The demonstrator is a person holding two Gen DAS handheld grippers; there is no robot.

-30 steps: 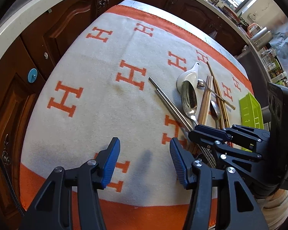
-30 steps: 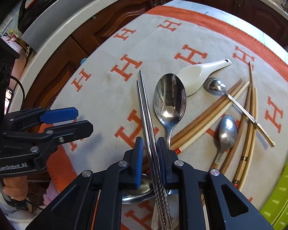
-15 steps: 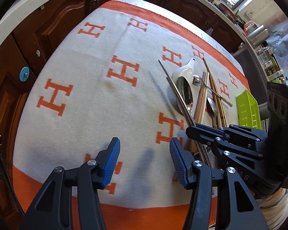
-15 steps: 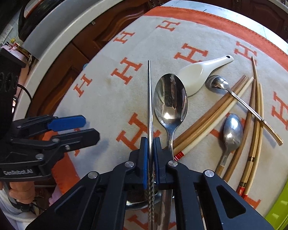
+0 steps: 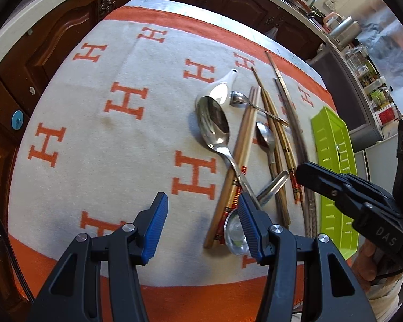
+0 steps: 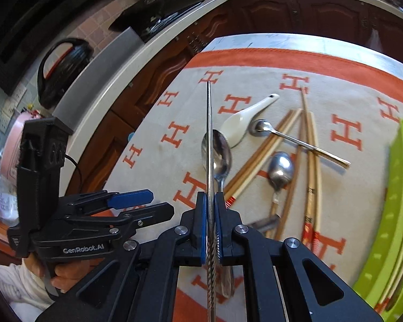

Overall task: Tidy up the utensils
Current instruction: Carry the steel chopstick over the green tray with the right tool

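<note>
The right gripper [image 6: 210, 225] is clamped on a pair of metal chopsticks [image 6: 208, 139], pinched near the ridged end so the long shafts stick out ahead, lifted clear of the heap. Its jaws have just been closing on them. The green tray [image 5: 333, 166] waits at the counter's right edge, likely their destination. The left gripper [image 5: 201, 225] hovers half-open and empty beside the large spoon [image 5: 213, 123] and wooden chopsticks [image 5: 244, 139] on the blanket [image 5: 94, 134].

An orange-and-cream H-patterned blanket [image 5: 126, 139] covers the table before dark wooden cabinets [image 5: 53, 35].
</note>
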